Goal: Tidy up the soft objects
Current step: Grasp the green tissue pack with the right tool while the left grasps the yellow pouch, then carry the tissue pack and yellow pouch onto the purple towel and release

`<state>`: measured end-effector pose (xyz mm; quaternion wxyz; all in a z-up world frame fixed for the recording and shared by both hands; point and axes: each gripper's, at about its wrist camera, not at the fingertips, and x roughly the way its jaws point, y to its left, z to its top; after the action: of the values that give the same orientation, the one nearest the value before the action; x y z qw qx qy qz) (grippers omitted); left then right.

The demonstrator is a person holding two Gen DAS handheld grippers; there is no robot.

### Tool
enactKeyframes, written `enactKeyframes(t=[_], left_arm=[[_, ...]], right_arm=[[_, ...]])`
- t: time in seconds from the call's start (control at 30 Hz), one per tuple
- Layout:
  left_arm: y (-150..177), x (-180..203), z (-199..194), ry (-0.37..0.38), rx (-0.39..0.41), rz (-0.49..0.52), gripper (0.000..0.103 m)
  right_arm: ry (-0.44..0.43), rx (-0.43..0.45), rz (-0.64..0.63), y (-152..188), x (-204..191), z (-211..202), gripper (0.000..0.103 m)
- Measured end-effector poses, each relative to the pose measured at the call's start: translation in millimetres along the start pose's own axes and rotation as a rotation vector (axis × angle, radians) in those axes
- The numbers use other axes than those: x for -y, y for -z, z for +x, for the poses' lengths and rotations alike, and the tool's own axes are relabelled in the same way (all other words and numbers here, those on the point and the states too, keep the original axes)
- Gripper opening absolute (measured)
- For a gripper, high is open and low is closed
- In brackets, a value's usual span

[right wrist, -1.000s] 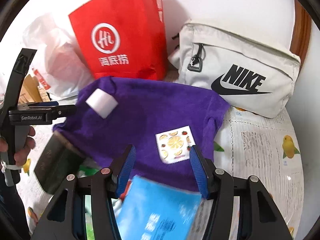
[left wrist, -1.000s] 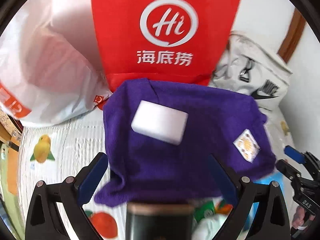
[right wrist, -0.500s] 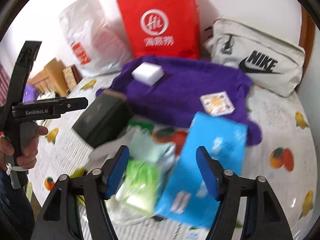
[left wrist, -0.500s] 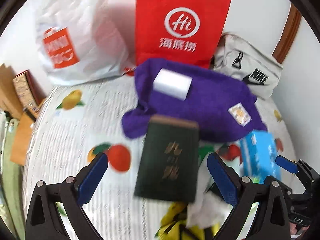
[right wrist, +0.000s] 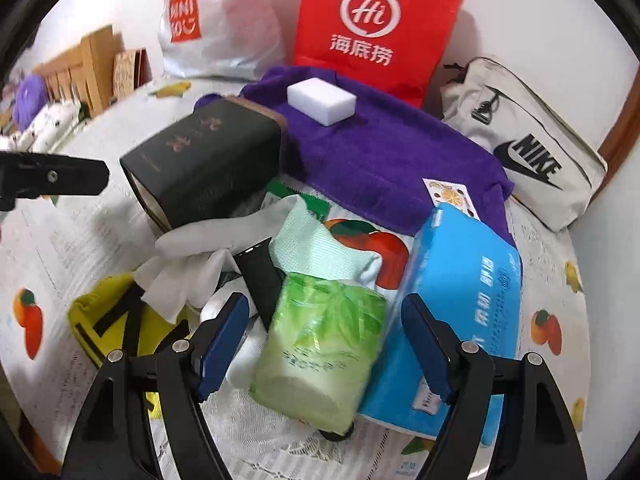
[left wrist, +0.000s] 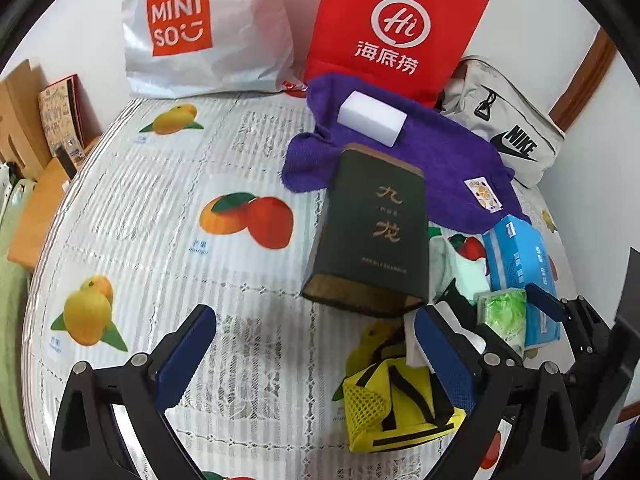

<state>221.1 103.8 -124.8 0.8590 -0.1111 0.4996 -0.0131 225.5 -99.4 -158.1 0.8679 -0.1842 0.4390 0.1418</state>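
Since a second before, both my hands had drawn back from the purple towel [right wrist: 384, 160], so the pile in front of it came into view, and the jaws of my right tongs [right wrist: 324, 344] had just been opening, with nothing pressed between them.

The coming move, as I judged it, turned on the green tissue pack [right wrist: 316, 344]. It lay directly ahead of my right tongs, between the two blue pads but not touched by them, and its long axis ran along the pointing line of the tongs, so the jaws could close across its narrow side. Just beside it on the right lay the blue tissue pack [right wrist: 460, 308], touching it or nearly. My left tongs [left wrist: 316, 352] were open wide and empty over the bare desk [left wrist: 160, 184], with the yellow mesh bag [left wrist: 392, 404] near the right pad; the right hand was clearly nearer to the green pack.

About containers: the red paper bag [right wrist: 376, 28], the white Miniso bag [right wrist: 216, 28] and the grey Nike pouch [right wrist: 524, 144] stood behind; I could not see inside them. The white sponge [right wrist: 322, 102] and a small fruit sachet [right wrist: 448, 192] rested on the towel. The dark green box [right wrist: 208, 160] lay on its side, its far end touching the towel.
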Motion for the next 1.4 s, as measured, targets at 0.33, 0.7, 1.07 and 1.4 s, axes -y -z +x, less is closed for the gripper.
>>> enactKeyframes(t=[0.33,0.7,1.07,1.4], left_arm=[[7,-2,0,0.001,-0.002,0.022,0.100],[38,23,9,0.055,-0.041,0.087,0.100],[60,27,34,0.054,-0.069,0.089,0.084],[64,29,22,0.054,-0.040,0.168,0.030]], right_arm=[[-0.098,0.007,0.101,6,12,-11,0.051],[-0.139,0.081,0.200,25,32,-53,0.051],[-0.133,0.078,0.256,59,47,-66,0.051],[-0.121,0.078,0.295,69,57,-73,0.051]])
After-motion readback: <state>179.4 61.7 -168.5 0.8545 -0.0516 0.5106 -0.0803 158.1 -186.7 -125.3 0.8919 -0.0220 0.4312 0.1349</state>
